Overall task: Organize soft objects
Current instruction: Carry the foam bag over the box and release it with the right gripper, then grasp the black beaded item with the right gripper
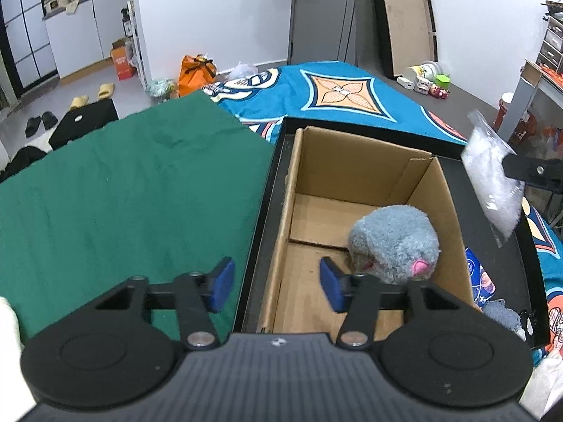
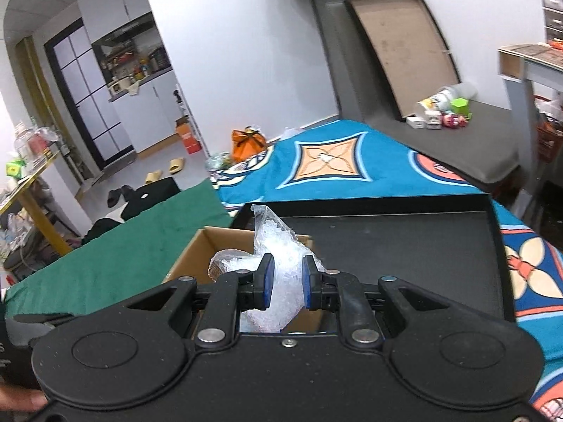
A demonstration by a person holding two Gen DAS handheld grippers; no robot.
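An open cardboard box (image 1: 352, 176) stands in a black tray (image 1: 267, 190). A grey plush toy (image 1: 396, 244) with a pink spot lies in the box's right half. My left gripper (image 1: 278, 283) is open and empty over the box's near left edge. My right gripper (image 2: 285, 286) is shut on a clear plastic bag of white filling (image 2: 278, 267) and holds it above the box (image 2: 197, 256). In the left wrist view the bag (image 1: 492, 172) hangs at the right, above the tray, with one right finger showing (image 1: 531, 170).
A green cloth (image 1: 123, 190) covers the surface left of the tray. A teal patterned blanket (image 1: 334, 95) lies behind. A blue packet (image 1: 478, 277) and a grey soft item (image 1: 503, 314) lie in the tray right of the box. The tray's right part (image 2: 404, 246) is bare.
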